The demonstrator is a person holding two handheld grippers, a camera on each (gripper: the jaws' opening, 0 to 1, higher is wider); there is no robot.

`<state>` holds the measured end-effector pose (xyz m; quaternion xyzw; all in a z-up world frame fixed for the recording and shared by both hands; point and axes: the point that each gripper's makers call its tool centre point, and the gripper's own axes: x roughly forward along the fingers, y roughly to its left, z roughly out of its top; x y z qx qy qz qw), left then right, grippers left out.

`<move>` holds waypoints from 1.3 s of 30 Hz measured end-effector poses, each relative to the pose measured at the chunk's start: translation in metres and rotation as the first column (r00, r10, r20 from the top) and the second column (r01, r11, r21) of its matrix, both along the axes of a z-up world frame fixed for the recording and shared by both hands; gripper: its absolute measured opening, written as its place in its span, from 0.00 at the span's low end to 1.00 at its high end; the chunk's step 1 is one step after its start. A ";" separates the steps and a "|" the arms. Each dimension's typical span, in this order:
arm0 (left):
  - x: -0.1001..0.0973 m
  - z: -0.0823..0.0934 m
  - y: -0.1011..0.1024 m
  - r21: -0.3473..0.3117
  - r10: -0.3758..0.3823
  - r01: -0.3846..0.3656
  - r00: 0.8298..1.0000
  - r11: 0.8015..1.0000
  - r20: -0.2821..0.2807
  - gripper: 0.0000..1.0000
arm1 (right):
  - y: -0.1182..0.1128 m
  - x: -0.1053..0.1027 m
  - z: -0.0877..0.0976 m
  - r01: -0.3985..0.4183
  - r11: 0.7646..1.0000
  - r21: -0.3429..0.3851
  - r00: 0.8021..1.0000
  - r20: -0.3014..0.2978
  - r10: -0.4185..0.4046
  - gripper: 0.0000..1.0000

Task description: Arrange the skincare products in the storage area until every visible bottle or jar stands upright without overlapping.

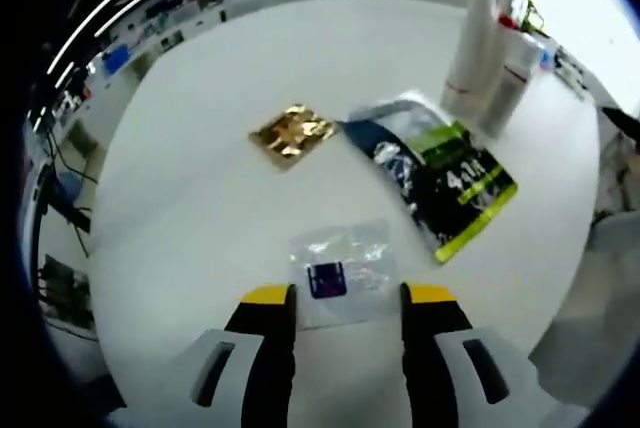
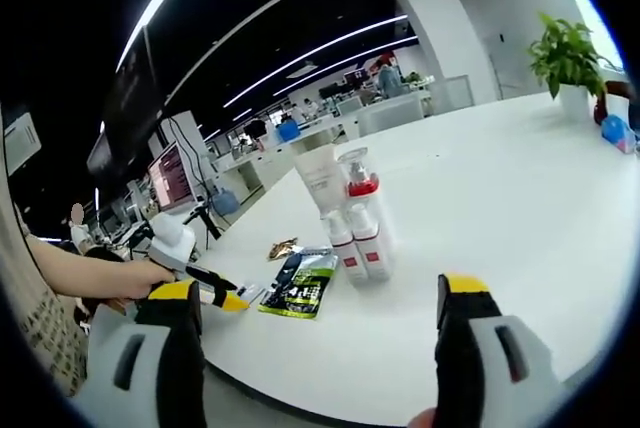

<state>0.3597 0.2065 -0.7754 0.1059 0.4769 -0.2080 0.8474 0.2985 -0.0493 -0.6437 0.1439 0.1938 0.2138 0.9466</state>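
1. Jaws of the left gripper (image 1: 347, 298) spread wide, straddling a clear sachet (image 1: 340, 270) — lined up to pinch, I'd judge.
2. Right gripper (image 2: 330, 298) gapes empty; bottles (image 2: 355, 233) upright beyond its fingers — clustered.

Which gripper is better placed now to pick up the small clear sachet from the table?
Left. The left gripper hovers with open jaws on either side of the clear sachet. The right gripper faces the upright bottles instead.
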 end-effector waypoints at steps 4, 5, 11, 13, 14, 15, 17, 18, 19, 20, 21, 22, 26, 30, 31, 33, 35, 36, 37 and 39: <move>0.002 0.001 0.001 -0.002 0.021 -0.021 1.000 1.000 -0.006 0.38 | -0.002 0.001 0.000 0.007 1.000 0.003 1.000 -0.002 -0.007 0.98; 0.002 0.002 0.001 -0.009 0.041 -0.041 0.999 0.999 -0.009 0.38 | -0.002 0.001 -0.001 0.008 1.000 0.002 1.000 -0.002 -0.008 0.98; 0.010 0.006 0.004 -0.036 0.145 -0.145 0.989 0.989 -0.006 0.38 | -0.002 0.000 -0.002 0.006 1.000 -0.001 1.000 -0.013 -0.006 0.98; 0.015 0.009 0.002 -0.042 0.161 -0.161 0.987 0.986 0.006 0.38 | 0.000 0.000 -0.004 -0.003 1.000 -0.012 1.000 -0.017 0.003 0.98; 0.016 0.010 0.001 -0.045 0.167 -0.166 0.986 0.985 0.012 0.38 | 0.000 0.000 -0.004 -0.005 1.000 -0.014 1.000 -0.019 0.004 0.98; 0.018 0.011 0.000 -0.049 0.173 -0.172 0.985 0.984 0.016 0.38 | 0.000 0.000 -0.004 -0.005 1.000 -0.013 1.000 -0.020 0.005 0.98; 0.021 0.011 -0.002 -0.052 0.186 -0.185 0.982 0.981 0.017 0.38 | -0.001 0.000 -0.005 -0.003 1.000 -0.014 1.000 -0.021 0.003 0.98; 0.022 0.010 -0.003 -0.054 0.201 -0.200 0.980 0.978 0.015 0.38 | -0.001 0.000 -0.005 -0.003 1.000 -0.014 1.000 -0.022 0.002 0.98; 0.022 0.010 -0.004 -0.058 0.212 -0.211 0.977 0.976 0.014 0.38 | -0.001 0.000 -0.005 -0.002 1.000 -0.014 1.000 -0.022 0.002 0.98; 0.023 0.010 -0.004 -0.064 0.235 -0.233 0.972 0.970 0.015 0.38 | -0.001 0.000 -0.005 -0.001 1.000 -0.014 1.000 -0.021 0.000 0.98; 0.023 0.010 -0.004 -0.068 0.253 -0.251 0.968 0.966 0.013 0.38 | -0.001 0.000 -0.005 0.000 1.000 -0.015 1.000 -0.021 -0.001 0.98; 0.023 0.009 -0.005 -0.074 0.266 -0.265 0.964 0.961 0.014 0.38 | -0.001 0.000 -0.005 0.001 1.000 -0.016 1.000 -0.021 -0.002 0.98; 0.023 0.008 -0.004 -0.068 0.302 -0.300 0.953 0.952 0.017 0.38 | -0.003 0.001 -0.004 0.011 1.000 -0.012 1.000 -0.019 -0.012 0.98; 0.024 0.008 -0.005 -0.060 0.306 -0.304 0.951 0.951 0.028 0.38 | -0.003 0.001 -0.004 0.015 1.000 -0.012 1.000 -0.017 -0.015 0.98; 0.023 0.008 -0.007 -0.065 0.312 -0.310 0.950 0.948 0.023 0.38 | -0.003 0.001 -0.004 0.016 1.000 -0.011 1.000 -0.017 -0.016 0.98; 0.022 0.006 -0.008 -0.063 0.316 -0.315 0.948 0.947 0.018 0.38 | -0.004 0.001 -0.004 0.018 1.000 -0.011 1.000 -0.016 -0.018 0.98; 0.020 0.005 -0.009 -0.061 0.323 -0.321 0.946 0.945 0.016 0.38 | -0.004 0.001 -0.003 0.020 1.000 -0.010 1.000 -0.016 -0.020 0.98; 0.019 0.004 -0.009 -0.057 0.325 -0.323 0.946 0.945 0.020 0.38 | -0.004 0.001 -0.004 0.021 1.000 -0.011 1.000 -0.016 -0.021 0.98; 0.019 0.004 -0.008 -0.049 0.327 -0.325 0.945 0.944 0.029 0.38 | -0.005 0.001 -0.004 0.023 1.000 -0.010 1.000 -0.015 -0.023 0.98; 0.020 0.005 -0.007 -0.043 0.329 -0.327 0.944 0.944 0.039 0.38 | -0.005 0.001 -0.004 0.025 1.000 -0.009 1.000 -0.015 -0.025 0.98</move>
